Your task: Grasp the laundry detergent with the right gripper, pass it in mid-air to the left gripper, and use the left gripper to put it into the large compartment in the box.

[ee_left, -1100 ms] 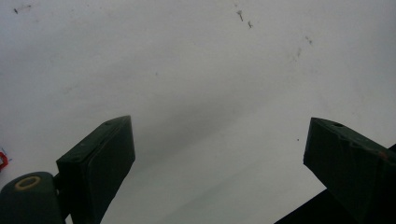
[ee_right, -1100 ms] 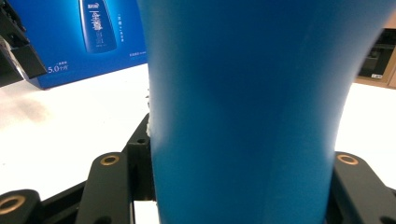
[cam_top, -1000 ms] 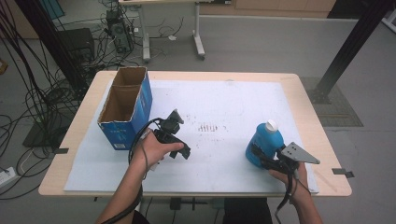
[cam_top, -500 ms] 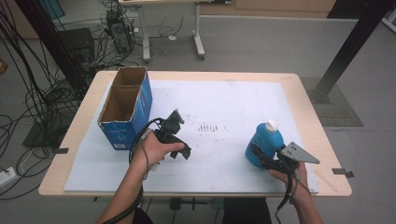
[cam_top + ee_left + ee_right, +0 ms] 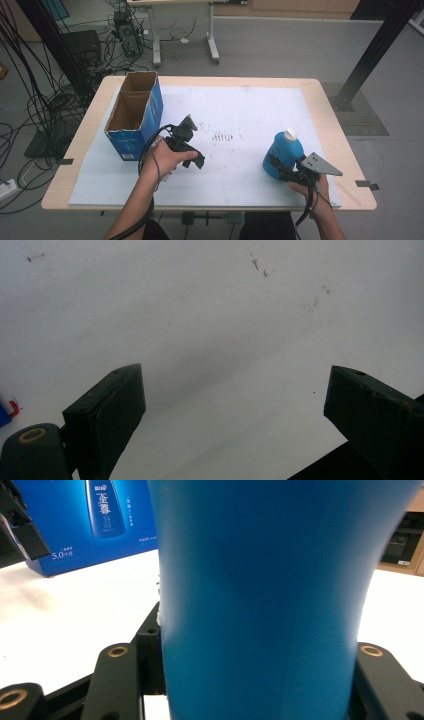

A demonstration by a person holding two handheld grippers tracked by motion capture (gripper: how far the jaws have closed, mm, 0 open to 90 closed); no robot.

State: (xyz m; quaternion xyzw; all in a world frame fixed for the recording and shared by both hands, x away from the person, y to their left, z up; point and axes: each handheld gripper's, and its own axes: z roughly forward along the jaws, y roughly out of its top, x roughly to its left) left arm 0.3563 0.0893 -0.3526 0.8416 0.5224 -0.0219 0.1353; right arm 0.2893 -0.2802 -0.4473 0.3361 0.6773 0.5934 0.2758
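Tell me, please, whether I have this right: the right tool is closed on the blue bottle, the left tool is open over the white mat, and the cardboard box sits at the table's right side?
Not quite. The cardboard box sits at the table's left side, as the high view shows. The rest holds: the right tool is closed on the blue bottle, and the left tool is open over the white mat.

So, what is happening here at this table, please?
A person stands at a table covered with a white sheet, holding a gripper in each hand. The right gripper is shut on an upright blue bottle with a white cap, near the front right of the sheet. The left gripper is open, holds nothing and points down at the bare sheet. An open blue cardboard box stands at the left, with nothing visible inside it.
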